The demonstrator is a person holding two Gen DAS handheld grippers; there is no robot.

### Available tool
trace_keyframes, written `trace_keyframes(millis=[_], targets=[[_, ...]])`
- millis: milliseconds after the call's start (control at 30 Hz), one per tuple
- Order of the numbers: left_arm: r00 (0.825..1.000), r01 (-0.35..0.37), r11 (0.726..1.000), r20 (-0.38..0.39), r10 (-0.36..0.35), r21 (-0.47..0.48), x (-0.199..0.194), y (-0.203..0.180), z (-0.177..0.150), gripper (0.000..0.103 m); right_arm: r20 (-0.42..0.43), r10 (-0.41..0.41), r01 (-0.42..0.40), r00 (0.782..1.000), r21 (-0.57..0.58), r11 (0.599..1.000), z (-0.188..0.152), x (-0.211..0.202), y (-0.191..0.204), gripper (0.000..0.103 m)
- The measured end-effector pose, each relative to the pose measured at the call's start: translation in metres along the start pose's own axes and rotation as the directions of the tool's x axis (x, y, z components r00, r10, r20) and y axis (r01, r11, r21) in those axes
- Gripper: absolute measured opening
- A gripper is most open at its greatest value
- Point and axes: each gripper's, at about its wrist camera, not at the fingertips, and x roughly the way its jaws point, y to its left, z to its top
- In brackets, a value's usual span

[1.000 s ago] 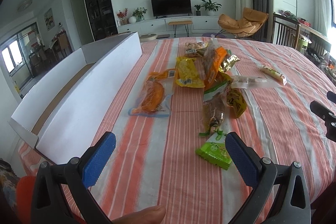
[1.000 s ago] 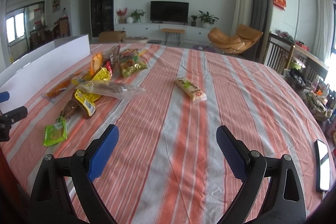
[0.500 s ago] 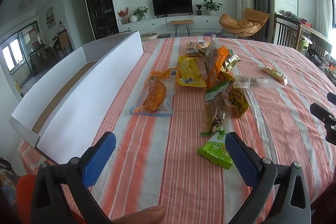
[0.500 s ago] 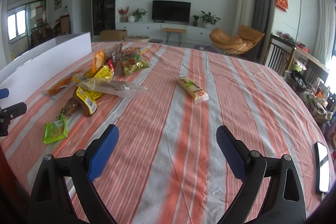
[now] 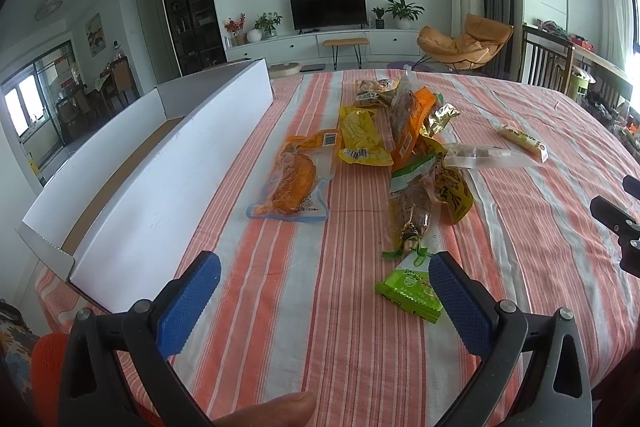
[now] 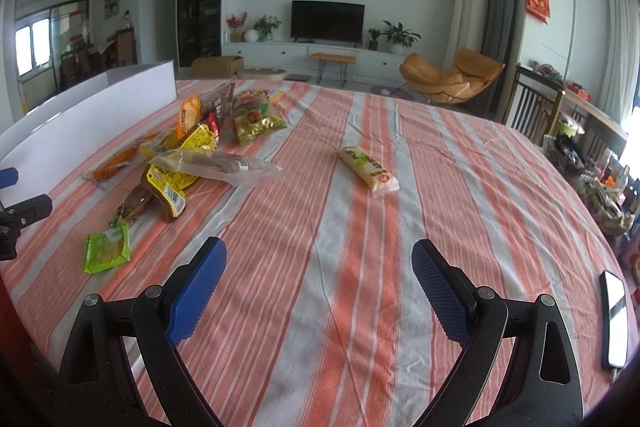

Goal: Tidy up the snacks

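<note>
Left gripper (image 5: 324,289) hangs wide open and empty above the striped cloth (image 5: 344,339), a small green packet (image 5: 410,287) beside its right finger, snack pile (image 5: 400,143) ahead, white box (image 5: 160,183) leftward. Right gripper (image 6: 318,285) also spread wide, empty; pale bar snack (image 6: 368,171) lies ahead, apart

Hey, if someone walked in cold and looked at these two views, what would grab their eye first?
Probably the heap of bright snack packets strewn over the orange-striped tablecloth, with a small green packet lying nearest the open left gripper. Next, the long white box running along the table's left edge, and one pale snack bar lying alone ahead of the open right gripper.
</note>
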Motion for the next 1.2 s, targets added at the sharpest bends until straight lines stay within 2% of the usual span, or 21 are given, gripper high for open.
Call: trace_keyframes(millis=[667,833,933,1000,1033,1067,1133,1200], targets=[[1.0,-0.01,1.0,0.008,0.01,-0.003,-0.004,0.005,0.005,0.103,-0.012,0.012,-0.011,1.0,0.023,1.0,0.0,0.003,-0.001,0.096],[1.0,0.015,0.994,0.029,-0.012,-0.107,-0.017,0.036,0.02,0.103,-0.037,0.032,-0.027,0.999,0.133,0.991,-0.001,0.006,-0.025,0.096],[0.999,0.028,0.988,0.037,-0.023,-0.15,-0.021,0.054,0.02,0.103,-0.075,0.083,-0.068,0.994,0.183,0.981,-0.001,0.012,-0.03,0.096],[0.999,0.021,0.989,0.029,-0.017,-0.146,-0.019,0.059,0.015,0.103,-0.115,0.164,-0.136,0.98,0.219,0.966,-0.001,0.02,-0.02,0.096],[1.0,0.014,0.989,0.02,-0.011,-0.144,-0.017,0.059,0.012,0.103,-0.139,0.218,-0.181,0.966,0.238,0.954,0.0,0.025,-0.012,0.096],[1.0,0.01,0.99,0.007,-0.009,-0.143,-0.014,0.06,0.008,0.103,-0.172,0.301,-0.253,0.938,0.256,0.933,0.001,0.032,0.002,0.096],[1.0,0.011,0.989,-0.01,-0.013,-0.144,-0.012,0.059,0.004,0.103,-0.22,0.41,-0.356,0.885,0.249,0.901,0.004,0.043,0.034,0.096],[1.0,0.011,0.99,-0.008,-0.012,-0.138,-0.013,0.058,0.002,0.103,-0.272,0.461,-0.423,0.845,0.188,0.886,0.007,0.05,0.071,0.096]])
